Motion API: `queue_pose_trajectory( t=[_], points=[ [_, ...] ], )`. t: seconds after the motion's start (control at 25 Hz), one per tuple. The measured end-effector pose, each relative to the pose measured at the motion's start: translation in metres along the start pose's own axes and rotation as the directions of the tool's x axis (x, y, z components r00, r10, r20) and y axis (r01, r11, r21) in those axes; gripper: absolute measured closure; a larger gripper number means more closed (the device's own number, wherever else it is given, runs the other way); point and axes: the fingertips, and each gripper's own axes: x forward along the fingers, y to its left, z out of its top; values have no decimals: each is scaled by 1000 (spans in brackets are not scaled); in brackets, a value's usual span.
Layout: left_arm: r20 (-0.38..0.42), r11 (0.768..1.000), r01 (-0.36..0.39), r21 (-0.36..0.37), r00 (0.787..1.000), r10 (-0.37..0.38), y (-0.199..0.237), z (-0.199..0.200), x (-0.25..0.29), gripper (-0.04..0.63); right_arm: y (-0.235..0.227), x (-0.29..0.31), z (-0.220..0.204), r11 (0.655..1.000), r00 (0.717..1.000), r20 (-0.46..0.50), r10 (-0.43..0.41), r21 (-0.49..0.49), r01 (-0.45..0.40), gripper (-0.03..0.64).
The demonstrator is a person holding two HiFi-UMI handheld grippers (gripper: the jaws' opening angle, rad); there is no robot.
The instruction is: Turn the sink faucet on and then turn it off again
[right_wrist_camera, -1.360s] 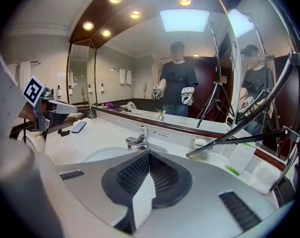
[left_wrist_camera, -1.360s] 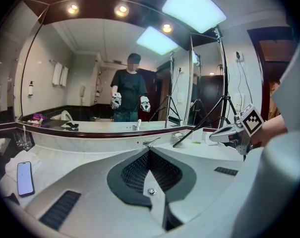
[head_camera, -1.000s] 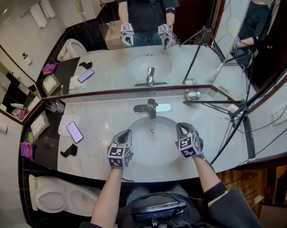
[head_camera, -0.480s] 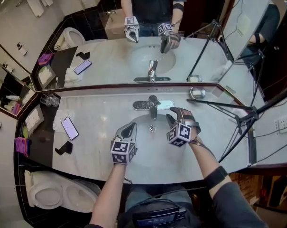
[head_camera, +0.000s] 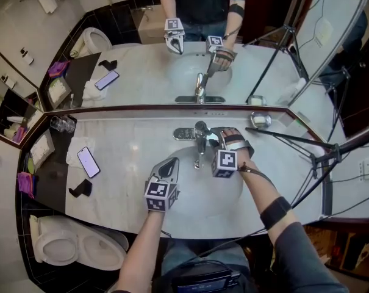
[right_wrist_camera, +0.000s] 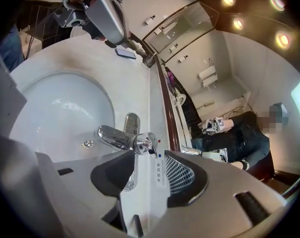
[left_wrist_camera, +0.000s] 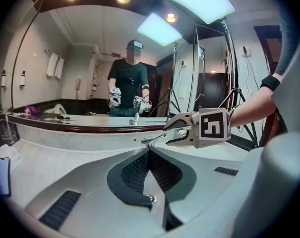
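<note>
While the left hand-held gripper point(head_camera: 170, 163) hangs over the near-left of the basin point(head_camera: 202, 191), jaws pressed together on nothing, it has no job in this step; keep it clear of the spout.

Faucet point(head_camera: 200, 140) sits mid-counter point(head_camera: 129, 148) at the basin's back rim, just in front of the mirror point(head_camera: 141, 72). No water is visible, so I read it as off and the turn-on as not yet done.

Right hand-held gripper point(head_camera: 213, 137) is just beside the faucet's right side. Its jaws are spread and have just been opening. The faucet's top handle point(right_wrist_camera: 148, 144) sits just ahead of the gap, and the pads aren't touching it.

Doing it well:
- Centre the gap on the handle, not the spout body.
- Get both pads on before closing, because chrome is slick and a one-pad contact will likely slip.
- Move the handle only enough to get flow, then return it fully.

Spout's long axis runs from the mirror side toward the person, with the outlet end pointing out over the basin toward the drain point(head_camera: 197, 163). Base plate point(head_camera: 185, 133) lies crosswise, parallel to the mirror.
</note>
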Motion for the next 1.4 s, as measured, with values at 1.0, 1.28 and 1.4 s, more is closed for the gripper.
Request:
queue_pose_trajectory(
  t=[1.0,1.28,1.4],
  points=[
    [-19,999,-12,-52,1000,12,9,-20,-4,595,9,32,4,993,998,-46,-34,-112,29,460],
    [-22,998,-17,-63,1000,16,14,-26,-6,595,17,29,1,993,997,-62,-46,-107,39,465],
    [-21,998,-18,-66,1000,17,14,-26,-4,594,23,29,-1,993,997,-60,-49,-108,42,469]
  ],
)
